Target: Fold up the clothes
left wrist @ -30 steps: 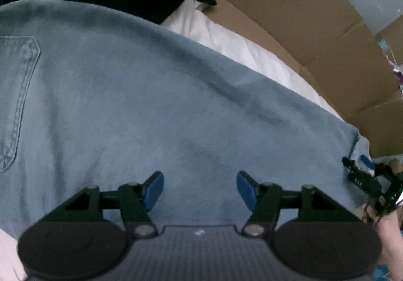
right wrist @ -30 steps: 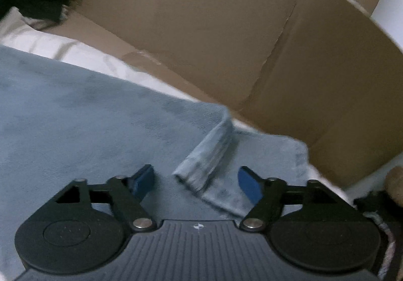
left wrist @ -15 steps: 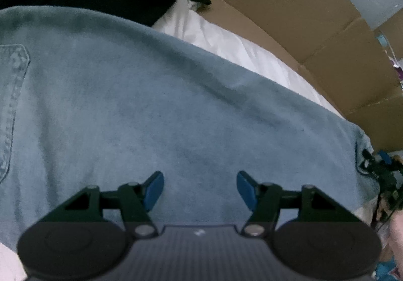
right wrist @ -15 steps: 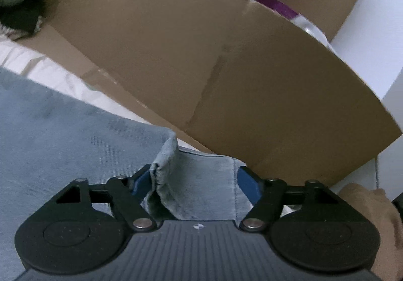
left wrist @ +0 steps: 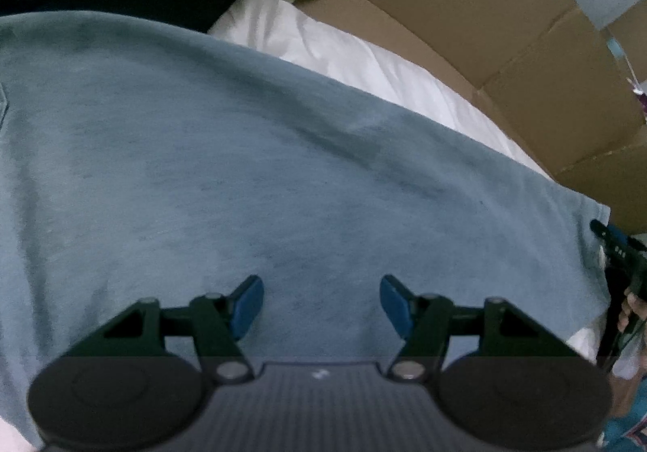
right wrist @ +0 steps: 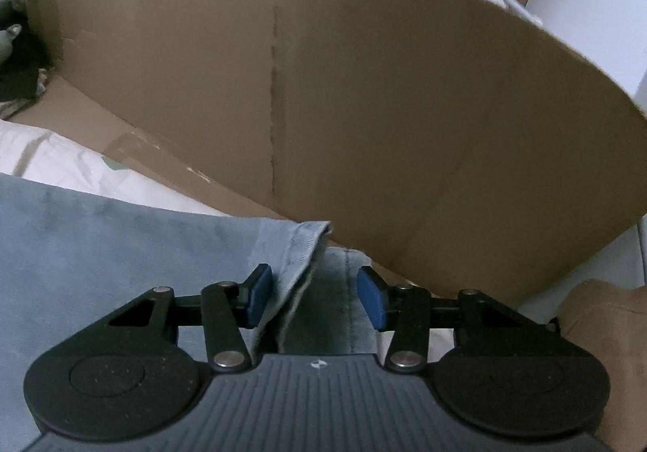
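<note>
One blue garment (left wrist: 250, 185), two grippers (left wrist: 321, 300) (right wrist: 314, 300)

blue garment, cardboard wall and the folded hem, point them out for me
blue garment (left wrist: 250, 177): left wrist view, on the flat middle of the cloth.
cardboard wall (right wrist: 404, 108): right wrist view, on its broad brown face.
folded hem (right wrist: 303, 249): right wrist view, on the raised edge between the gripper's fingers.

Right gripper (right wrist: 314, 298) moved onto the jeans (right wrist: 101, 249) hem; jaws have just been closing, folded hem now between them, left pad touching, right pad apart. Pocket nearly gone from left view.
</note>
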Motion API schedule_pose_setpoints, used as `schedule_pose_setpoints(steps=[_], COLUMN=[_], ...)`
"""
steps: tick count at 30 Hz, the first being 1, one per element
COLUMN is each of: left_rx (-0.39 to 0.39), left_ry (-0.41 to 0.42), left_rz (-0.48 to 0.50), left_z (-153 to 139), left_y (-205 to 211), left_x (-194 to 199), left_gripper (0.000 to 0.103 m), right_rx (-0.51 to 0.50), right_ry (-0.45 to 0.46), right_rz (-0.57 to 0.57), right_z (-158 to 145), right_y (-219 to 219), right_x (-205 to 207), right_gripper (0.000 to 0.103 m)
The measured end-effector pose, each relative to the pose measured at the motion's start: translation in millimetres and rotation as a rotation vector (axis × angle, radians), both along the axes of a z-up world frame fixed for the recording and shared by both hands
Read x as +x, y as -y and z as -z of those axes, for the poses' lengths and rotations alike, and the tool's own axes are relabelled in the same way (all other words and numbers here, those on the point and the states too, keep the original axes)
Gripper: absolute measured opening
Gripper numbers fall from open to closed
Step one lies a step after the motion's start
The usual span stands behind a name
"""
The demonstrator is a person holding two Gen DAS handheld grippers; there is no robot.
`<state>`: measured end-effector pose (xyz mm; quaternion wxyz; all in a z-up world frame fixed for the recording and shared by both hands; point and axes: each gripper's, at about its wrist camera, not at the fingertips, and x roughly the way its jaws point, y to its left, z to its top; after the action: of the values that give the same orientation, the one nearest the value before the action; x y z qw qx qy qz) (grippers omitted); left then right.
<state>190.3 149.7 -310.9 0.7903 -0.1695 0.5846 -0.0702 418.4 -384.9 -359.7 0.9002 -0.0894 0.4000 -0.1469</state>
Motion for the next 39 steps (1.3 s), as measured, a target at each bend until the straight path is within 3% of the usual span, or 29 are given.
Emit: schedule_pose_setpoints(steps=[1,2,5,9,12,13,15,16,17,18,29,39], left_rx=[0.0,0.0,0.003,0.015,0.013,0.012,0.012,0.012,0.012,0.012,-0.011,-0.025], left_ry=[-0.002,-0.003,-0.001,0.002,-0.001,-0.003,-0.006,-0.007,-0.008,-0.008,-0.009,0.004], left_rz=[0.001,0.001,0.005,0.018,0.023,0.025,0.029,0.032,0.033,0.034,0.044,0.076], left_z=[0,1,0,0,1,2,3,4,4,4,0,-1], left_y=[1,2,4,8,11,11,12,12,12,12,11,15], left_x=[1,1,4,5,5,4,3,2,1,0,-3,0], left_gripper=[0.067,0.067,0.067,0.067,0.067,0.067,0.067,0.067,0.067,0.067,0.067,0.067], right_rx=[0.012,0.024,0.058,0.132,0.194,0.215,0.226,0.23,0.234,0.234,0.207,0.197], right_ry=[-0.014,-0.027,-0.042,-0.067,-0.065,-0.069,-0.088,-0.097,-0.107,-0.112,-0.102,-0.106], right_rz=[0.003,0.005,0.013,0.045,0.082,0.083,0.063,0.054,0.045,0.044,0.1,0.129], right_z=[0,1,2,12,17,19,24,25,26,27,9,14], right_y=[3,5,16,30,37,39,37,36,36,36,38,41], right_x=[3,5,13,21,20,19,20,20,19,19,15,20], right_gripper=[0.027,0.019,0.011,0.011,0.018,0.025,0.025,0.022,0.008,0.003,0.002,0.003])
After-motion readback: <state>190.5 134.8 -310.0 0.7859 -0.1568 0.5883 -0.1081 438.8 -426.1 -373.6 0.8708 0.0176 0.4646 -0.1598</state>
